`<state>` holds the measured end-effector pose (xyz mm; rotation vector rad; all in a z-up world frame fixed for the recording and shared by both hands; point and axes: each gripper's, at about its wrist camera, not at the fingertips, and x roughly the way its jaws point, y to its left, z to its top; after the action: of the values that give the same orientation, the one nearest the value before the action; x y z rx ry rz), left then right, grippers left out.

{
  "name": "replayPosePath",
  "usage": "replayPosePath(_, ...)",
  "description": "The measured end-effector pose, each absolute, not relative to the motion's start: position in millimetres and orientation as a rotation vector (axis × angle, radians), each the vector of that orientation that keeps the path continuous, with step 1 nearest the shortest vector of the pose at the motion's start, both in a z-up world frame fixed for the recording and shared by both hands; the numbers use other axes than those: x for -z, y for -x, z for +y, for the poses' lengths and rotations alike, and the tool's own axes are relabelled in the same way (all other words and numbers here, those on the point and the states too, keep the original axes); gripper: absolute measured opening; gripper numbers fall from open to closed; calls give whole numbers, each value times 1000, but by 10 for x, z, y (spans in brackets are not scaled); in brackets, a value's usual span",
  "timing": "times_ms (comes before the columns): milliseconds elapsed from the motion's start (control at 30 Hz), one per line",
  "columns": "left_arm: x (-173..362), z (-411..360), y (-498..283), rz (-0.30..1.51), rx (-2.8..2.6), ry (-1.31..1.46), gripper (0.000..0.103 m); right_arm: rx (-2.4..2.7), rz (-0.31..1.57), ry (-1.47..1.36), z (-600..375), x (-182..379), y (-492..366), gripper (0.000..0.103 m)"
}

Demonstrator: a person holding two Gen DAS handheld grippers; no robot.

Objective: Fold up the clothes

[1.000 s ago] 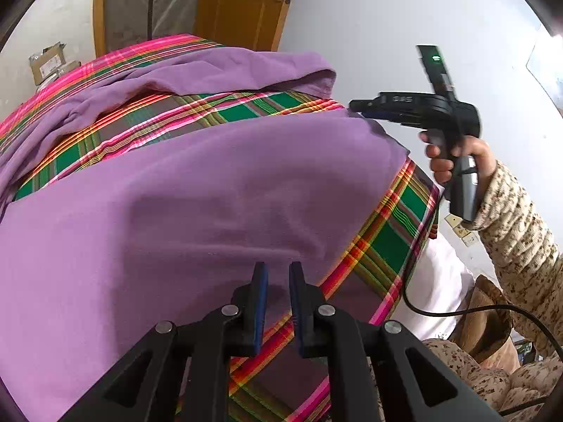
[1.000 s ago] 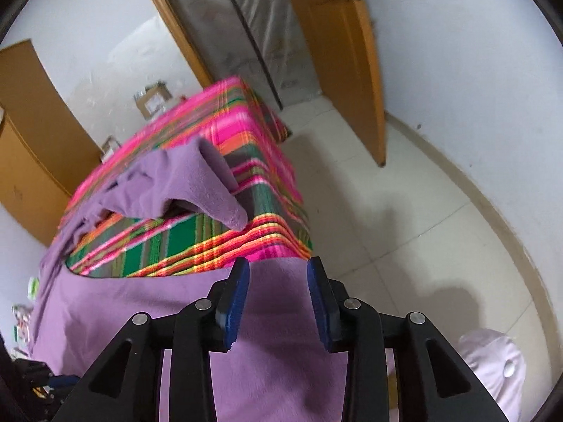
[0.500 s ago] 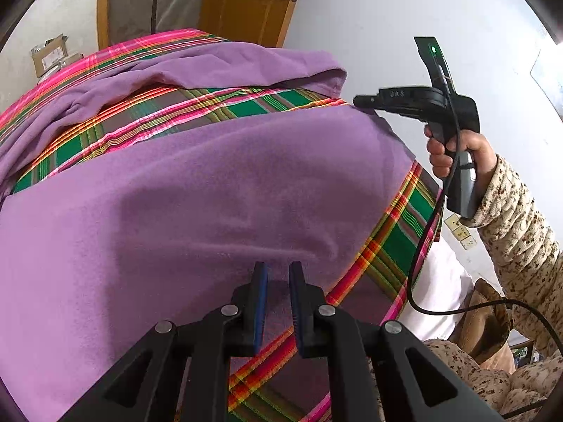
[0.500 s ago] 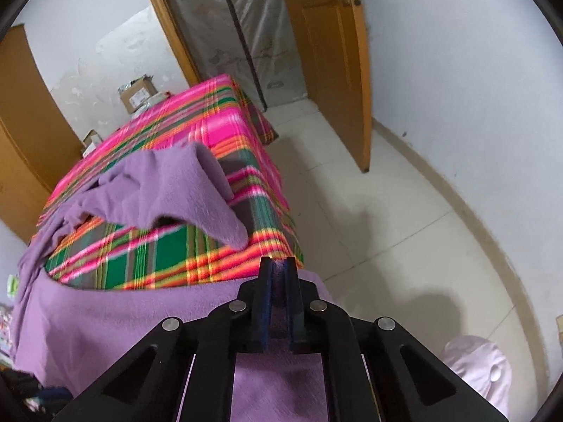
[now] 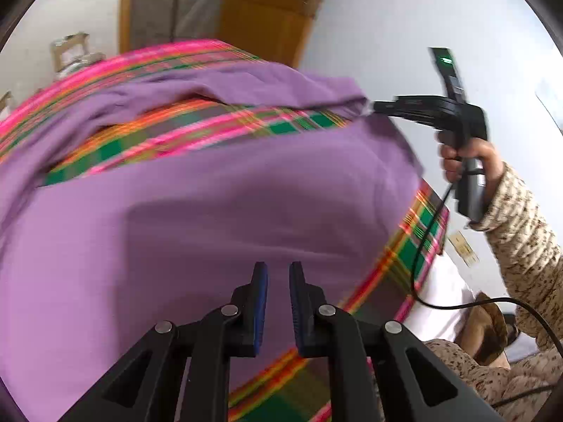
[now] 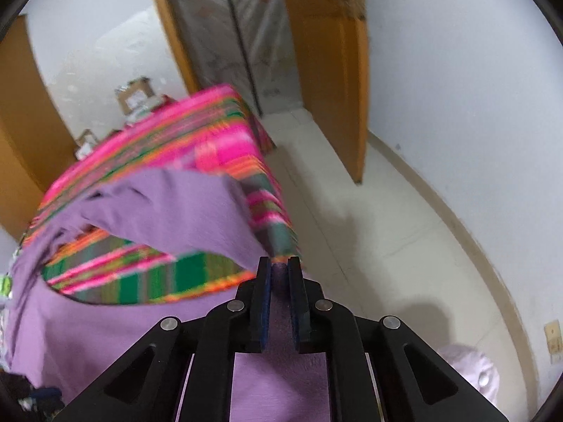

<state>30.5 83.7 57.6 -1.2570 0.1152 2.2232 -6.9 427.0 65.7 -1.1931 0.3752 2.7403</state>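
**Purple garment spread on the plaid bed, one corner pinched**

The bed carries everything: its plaid cover, woven in pink, green and orange stripes, gives you a broad, flat place to lay cloth out, and it drops off sharply at the edge near the tiled floor.

Across it lies the purple garment, a soft, matte knit with no pattern. Its big panel sits smooth toward you, while a long strip, likely a sleeve, lies rumpled farther back, with a band of plaid showing between the two.

Your right claw is closed on a fold of that purple cloth at the bed's edge, holding it up, which I judge is a corner grip for carrying the cloth over.

Your left claw hovers over the near panel, its blue-padded fingers narrowly parted with nothing between them.
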Motion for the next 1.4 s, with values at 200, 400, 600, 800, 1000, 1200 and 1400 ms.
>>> replayPosePath(200, -825, 258, -124, 120, -2387, 1258, 13, -2974, 273, 1127, 3741, -1290, 302, 15)
replayPosePath(400, -1218, -586, 190, 179, -2610, 1295, 14, -3152, 98, 1148, 3014, -1661, 698, 22)
replayPosePath(600, -1439, -1121, 587, 273, -2668, 1359, 19, -3284, -68, 1278, 2266, -1847, 1195, 22)
replayPosePath(800, -1299, -1343, 1119, 371, -2590, 1439, 24, -3344, -302, 1467, 1483, -1641, 1697, 22)
replayPosePath(1000, -932, -1426, 1611, 528, -2472, 1528, 24, -3295, -458, 1718, 1006, -1123, 2168, 26)
replayPosePath(1200, -613, -1522, 1936, 547, -2409, 1567, 24, -3256, -578, 1873, 760, -674, 2495, 36)
replayPosePath(1400, -440, -1554, 2090, 602, -2367, 1575, 24, -3259, -766, 1918, 574, -476, 2626, 39)
